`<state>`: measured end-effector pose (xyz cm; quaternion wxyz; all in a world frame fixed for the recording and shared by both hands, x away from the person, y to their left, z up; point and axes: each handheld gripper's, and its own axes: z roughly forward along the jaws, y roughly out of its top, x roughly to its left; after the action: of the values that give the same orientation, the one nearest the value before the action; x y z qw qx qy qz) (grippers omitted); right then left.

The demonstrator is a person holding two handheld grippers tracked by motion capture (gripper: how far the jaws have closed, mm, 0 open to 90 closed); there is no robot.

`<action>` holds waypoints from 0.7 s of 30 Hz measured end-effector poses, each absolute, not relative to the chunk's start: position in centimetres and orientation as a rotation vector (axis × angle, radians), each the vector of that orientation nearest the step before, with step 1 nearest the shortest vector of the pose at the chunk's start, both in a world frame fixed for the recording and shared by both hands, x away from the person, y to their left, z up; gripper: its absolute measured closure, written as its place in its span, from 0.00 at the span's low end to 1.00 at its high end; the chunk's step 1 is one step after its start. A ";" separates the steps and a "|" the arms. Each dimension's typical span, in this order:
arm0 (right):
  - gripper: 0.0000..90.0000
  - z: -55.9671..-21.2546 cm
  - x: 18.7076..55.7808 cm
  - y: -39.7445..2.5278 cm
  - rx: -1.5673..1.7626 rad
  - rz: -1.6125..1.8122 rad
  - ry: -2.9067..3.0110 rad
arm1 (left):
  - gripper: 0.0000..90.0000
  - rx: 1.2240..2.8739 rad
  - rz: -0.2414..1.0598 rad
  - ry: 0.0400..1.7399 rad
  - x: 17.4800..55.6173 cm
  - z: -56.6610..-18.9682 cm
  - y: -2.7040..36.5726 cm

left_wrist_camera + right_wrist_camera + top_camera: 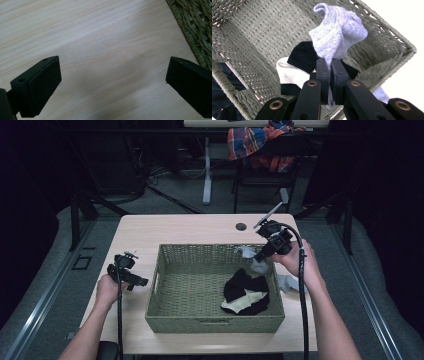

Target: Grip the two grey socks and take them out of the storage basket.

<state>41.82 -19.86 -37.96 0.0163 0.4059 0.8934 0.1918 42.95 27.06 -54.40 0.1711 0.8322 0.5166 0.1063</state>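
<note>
My left black two-jaw gripper (131, 279) hangs with jaws spread wide; my right black gripper (262, 255) pinches tight, both forearms extended forward.

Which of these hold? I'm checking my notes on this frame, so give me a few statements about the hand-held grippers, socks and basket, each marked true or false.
1. The right hand-held gripper is shut on a grey sock. True.
2. The left hand-held gripper holds a sock. False: its jaws stand open over the bare table.
3. A black and white sock lies inside the basket. True.
4. The basket is red plastic. False: it is woven and green.
5. Another grey sock lies on the table to the right of the basket. True.
</note>
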 end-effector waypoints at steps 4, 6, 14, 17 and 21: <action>0.97 -37.5 41.6 -20.4 1.257 0.610 2.769 | 0.00 2.365 0.304 1.467 43.0 -54.4 27.0; 0.97 -37.2 41.5 -20.8 1.267 0.611 2.761 | 0.00 2.365 0.302 1.468 43.0 -54.5 27.0; 0.97 -36.6 41.3 -22.2 1.284 0.594 2.740 | 0.00 2.368 0.300 1.464 43.1 -54.4 26.9; 0.97 -36.4 41.1 -22.8 1.299 0.587 2.723 | 0.00 2.373 0.306 1.455 43.2 -54.5 26.6; 0.97 -36.1 41.0 -23.7 1.321 0.584 2.705 | 0.00 2.382 0.306 1.446 43.3 -54.5 26.5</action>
<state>41.00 -23.74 -36.11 0.0376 0.4305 0.8815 0.1902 43.30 26.48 -54.48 0.1683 0.8377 0.5084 0.1075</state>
